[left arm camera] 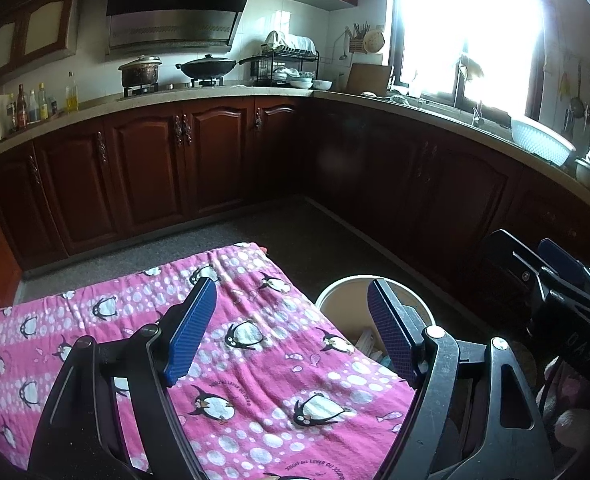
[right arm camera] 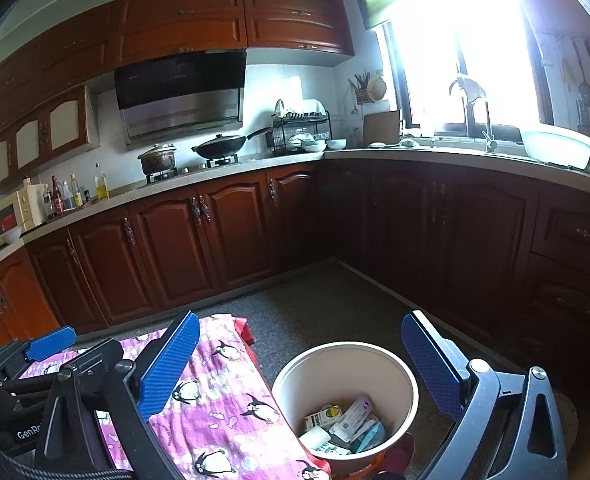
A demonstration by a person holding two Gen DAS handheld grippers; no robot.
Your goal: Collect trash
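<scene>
So, going left to right in the right wrist view: at about 9 o'clock a cream microwave (right arm camera: 13, 212) sits on the counter (right arm camera: 223, 172), then a bunch of bottles (right arm camera: 69, 194) whose labels are too small to read. Further along sit a lidded pot (right arm camera: 157, 160) and a black wok (right arm camera: 225, 147) on the stove under the range hood (right arm camera: 181, 92), then a dish rack (right arm camera: 301, 132) around 12 o'clock. Out at 3 o'clock a white basin (right arm camera: 557, 146) sits by the blown-out window.

Down low, the left gripper (right arm camera: 51, 344) pokes in at 8 o'clock, and part of a logo reads "GenRo" on its body. The pink penguin cloth (right arm camera: 223, 412) covers the table at 7 o'clock. The right gripper (right arm camera: 299, 368) has its blue pads spread wide with nothing between them.

The trash bin (right arm camera: 375, 354), cream coloured, stands on the floor just beside the cloth's right edge, around 6 o'clock. The trash (right arm camera: 347, 424) is already inside: small cartons and boxes plus a white wad, print too blurry to read.

In the left wrist view, the left gripper (left arm camera: 291, 332) is also wide open and holding nothing, hanging over the cloth (left arm camera: 255, 360). That cloth has a line of small lettering, seen upside down and not fully legible. The bin (left arm camera: 335, 300) peeks out at 4 o'clock, and the right gripper (left arm camera: 551, 264) shows at 3 o'clock with letters that look like "DAS".
</scene>
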